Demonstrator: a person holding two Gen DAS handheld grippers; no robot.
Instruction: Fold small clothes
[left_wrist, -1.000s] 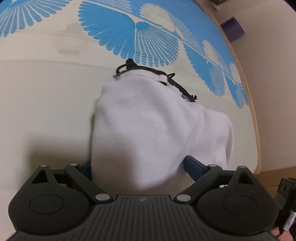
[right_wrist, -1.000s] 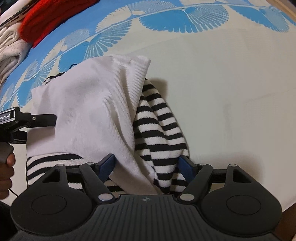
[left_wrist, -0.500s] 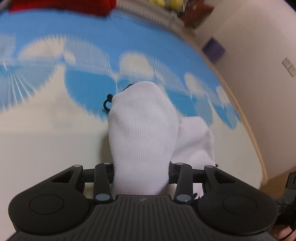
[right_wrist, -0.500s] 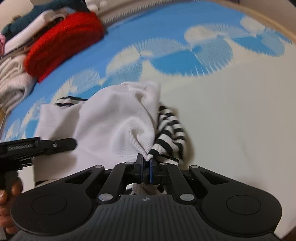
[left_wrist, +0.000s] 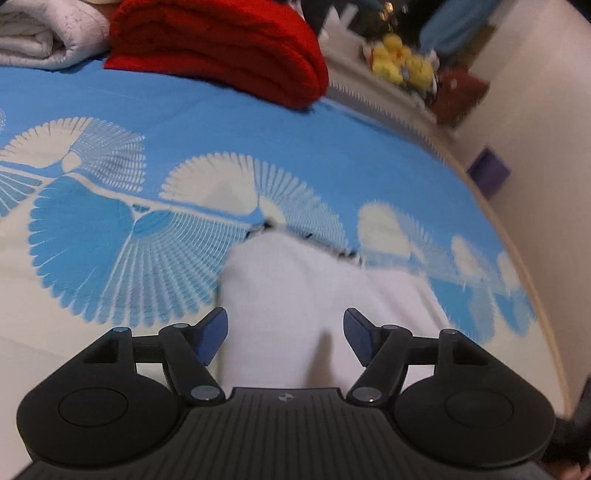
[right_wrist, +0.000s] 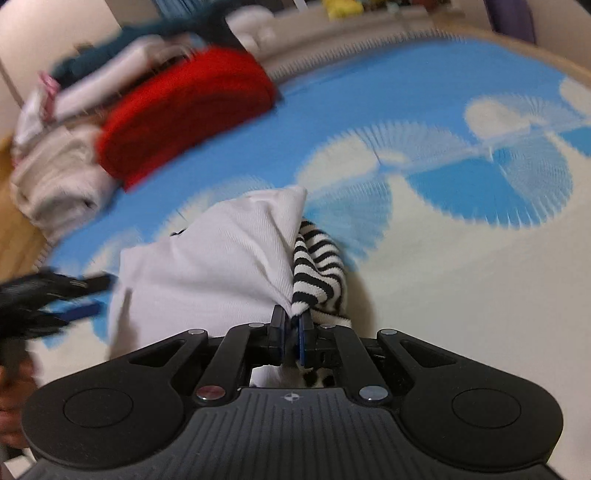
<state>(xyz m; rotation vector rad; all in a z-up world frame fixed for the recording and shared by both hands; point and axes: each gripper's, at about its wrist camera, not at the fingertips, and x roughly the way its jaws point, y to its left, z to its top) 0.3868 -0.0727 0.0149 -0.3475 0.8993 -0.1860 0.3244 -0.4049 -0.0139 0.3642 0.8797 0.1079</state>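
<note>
Your right tongs (right_wrist: 291, 334) are clenched tight on the near edge of the little garment (right_wrist: 207, 266), pinching the white cloth and the black-and-white striped layer (right_wrist: 321, 266) together right between the blue pads. Your left tongs (left_wrist: 285, 332) aren't gripping anything: the jaws are spreading apart, the white cloth sits in the gap between them, and neither pad (left_wrist: 210, 334) touches it. The garment is on the bedspread (left_wrist: 110, 236), the blue one with the pale fan pattern, around where the blue part meets the cream part. From the right wrist view it runs lengthwise away from you, near edge at the tongs and the far corner aimed up toward the folded red knit (right_wrist: 184, 110) at the back. The striped part hangs off the right side of the white part. In the left wrist view the far end shows a bit of dark trim, but it's blurry so I can't tell what that is. Pale folded laundry (left_wrist: 44, 37) sits just beside the red knit.
</note>
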